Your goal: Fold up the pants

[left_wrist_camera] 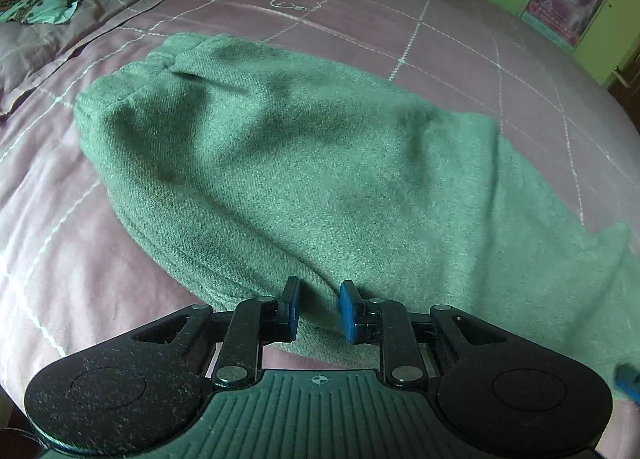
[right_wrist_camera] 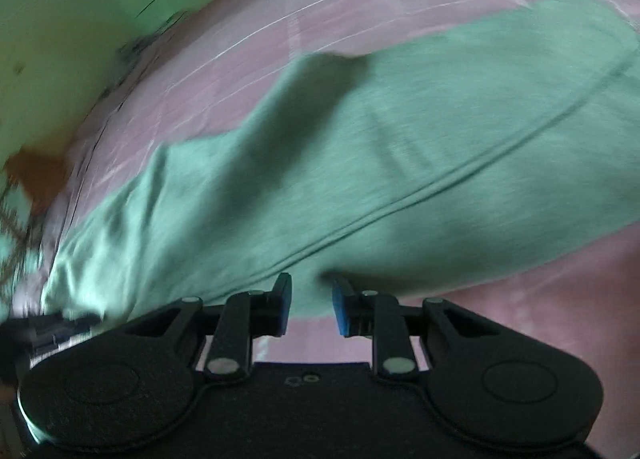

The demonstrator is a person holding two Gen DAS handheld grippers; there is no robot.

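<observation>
Ahead of the right gripper [right_wrist_camera: 310, 305] the green pants [right_wrist_camera: 360, 163] are smeared by motion blur — their far ends cut off by the frame.

Left wrist view: low over the bed [left_wrist_camera: 440, 59], looking along the pants [left_wrist_camera: 280, 163] toward the wardrobe [left_wrist_camera: 568, 3]. Right wrist view: tilted, close, blurred, facing the same pants [right_wrist_camera: 400, 147] and bed [right_wrist_camera: 560, 291]. Both share the pants.

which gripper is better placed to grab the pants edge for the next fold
Left, probably. The left gripper is open with the near edge of the green pants already between its blue pads. The right gripper is open too, but sits mostly over bare pink bedspread.
</observation>
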